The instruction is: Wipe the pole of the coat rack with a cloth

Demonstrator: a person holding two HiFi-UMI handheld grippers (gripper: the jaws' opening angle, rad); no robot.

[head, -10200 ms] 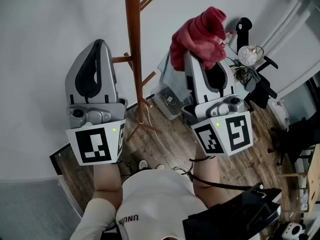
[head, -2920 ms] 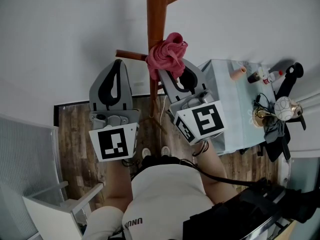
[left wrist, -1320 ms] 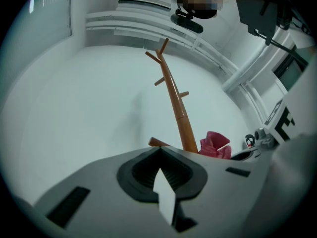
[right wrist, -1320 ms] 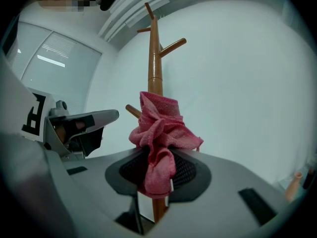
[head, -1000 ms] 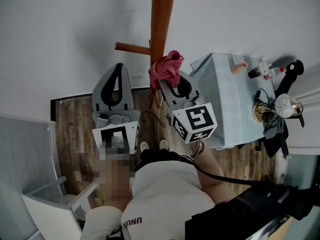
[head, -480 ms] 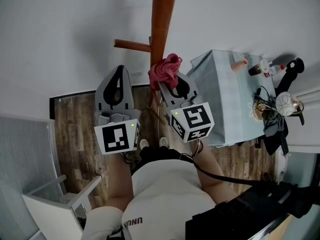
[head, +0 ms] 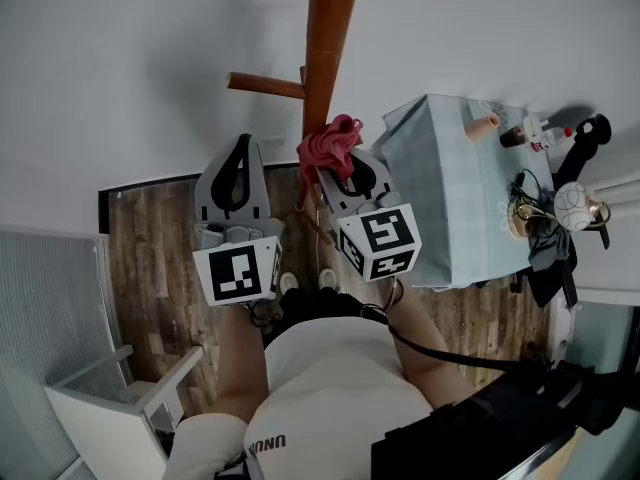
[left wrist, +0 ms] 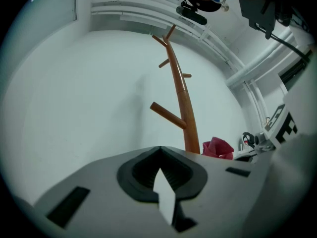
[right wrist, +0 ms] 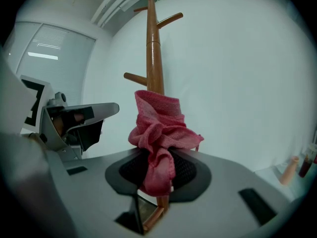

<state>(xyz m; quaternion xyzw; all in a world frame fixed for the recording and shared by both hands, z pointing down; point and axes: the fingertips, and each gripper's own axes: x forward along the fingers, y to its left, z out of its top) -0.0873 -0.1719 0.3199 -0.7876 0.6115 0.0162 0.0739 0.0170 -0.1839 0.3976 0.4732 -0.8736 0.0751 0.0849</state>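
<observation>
The brown wooden coat rack pole stands against a white wall, with a side peg pointing left. My right gripper is shut on a crumpled red cloth, and the cloth presses against the pole low down. In the right gripper view the cloth bunches out of the jaws in front of the pole. My left gripper is shut and holds nothing, a little left of the pole; its view shows the pole and the cloth to its right.
A table with a pale blue cover stands right of the rack, with small bottles and a round ornament on it. A white chair is at lower left. The floor is wood plank.
Over ten seconds the right gripper brought the cloth from the right onto the pole; in the last second it has slid slightly down the pole. The left gripper stays shut alongside.
</observation>
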